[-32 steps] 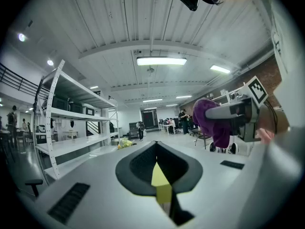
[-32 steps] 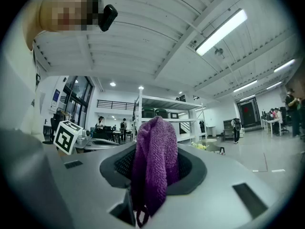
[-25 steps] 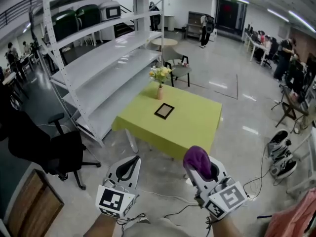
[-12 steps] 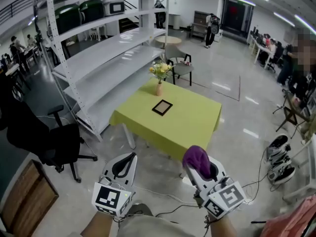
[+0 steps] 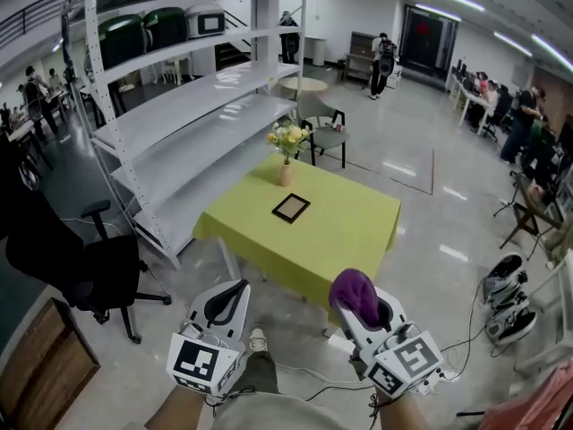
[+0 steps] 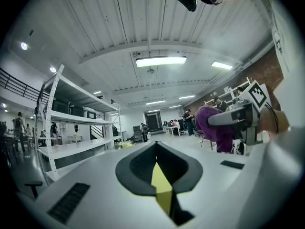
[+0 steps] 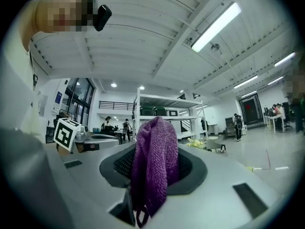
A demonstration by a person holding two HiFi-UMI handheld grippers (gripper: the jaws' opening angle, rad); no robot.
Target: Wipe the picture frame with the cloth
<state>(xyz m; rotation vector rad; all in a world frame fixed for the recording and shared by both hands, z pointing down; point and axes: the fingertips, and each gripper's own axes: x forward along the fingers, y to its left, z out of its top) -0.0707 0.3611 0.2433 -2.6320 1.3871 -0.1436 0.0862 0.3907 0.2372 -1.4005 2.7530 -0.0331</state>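
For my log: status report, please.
Left gripper shut, empty. Right gripper shut on purple cloth. Picture frame flat on green table, far ahead. Vase nearby.

The picture frame [image 5: 291, 208] is small, dark-rimmed and rectangular. It lies flat near the middle of the yellow-green counter [image 5: 349, 231], just in front of a vase of flowers [image 5: 286, 150]. The cloth [image 5: 354, 292] is purple and knitted, bunched upright and pinched in the right claw [image 5: 363, 310], well apart from the frame.

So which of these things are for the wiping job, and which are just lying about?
For the job: picture frame, purple cloth, right tool holding it.
Just about: vase of flowers, black office chair, white shelving, shoes on the floor.
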